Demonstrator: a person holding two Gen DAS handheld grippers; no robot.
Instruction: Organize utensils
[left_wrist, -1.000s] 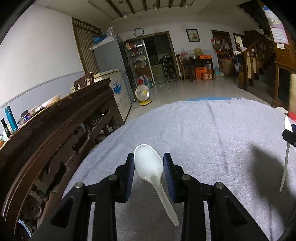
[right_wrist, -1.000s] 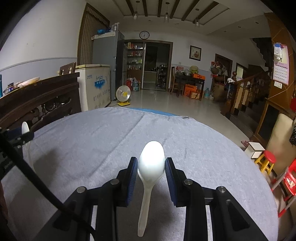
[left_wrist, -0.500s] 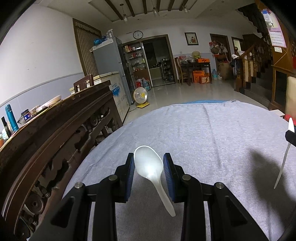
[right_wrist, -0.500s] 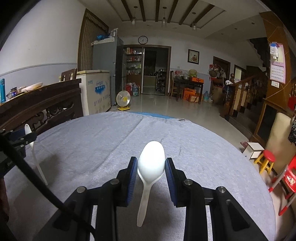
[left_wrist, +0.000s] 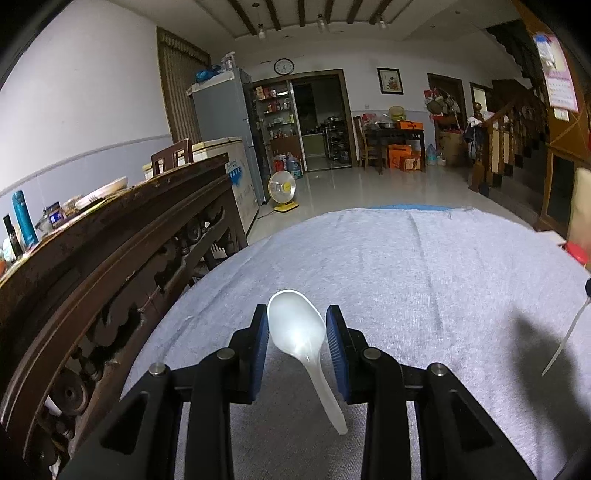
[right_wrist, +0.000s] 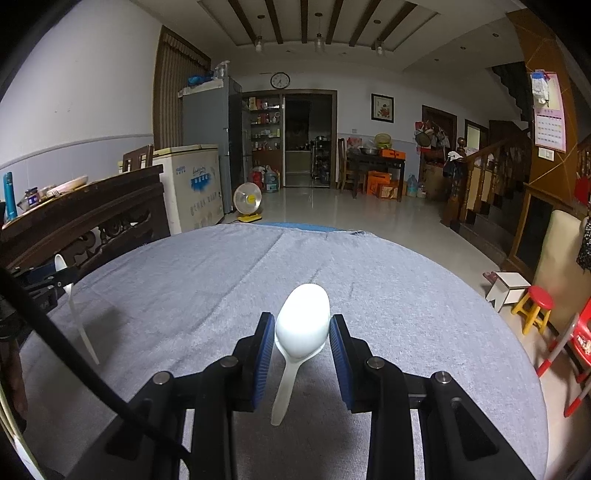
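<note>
Two white plastic spoons, one per gripper; two grippers, each w/ black arms and blue pads. Left gripper (left_wrist: 297, 334): jaws clenched on the translucent spoon (left_wrist: 299, 332), pads pressing the bowl's sides; bowl faces fwd/up, concave side visible, handle slanting down and to the right, tip hanging above the surface (left_wrist: 424, 277) w/o touching. Right gripper (right_wrist: 302, 334): jaws clenched on the opaque white spoon (right_wrist: 302, 326), gripped at the bowl, convex back toward the lens, brightly lit; handle slopes down-left, tip clear of the cloth. Both spoons held in air over a round surface covered w/ grey towel-like cloth, blue edge at far rim. Right view shows the left gripper at far left, its spoon's handle pointing down. One carved dark-wood bench (left_wrist: 110, 251) beside the surface on the left.
</note>
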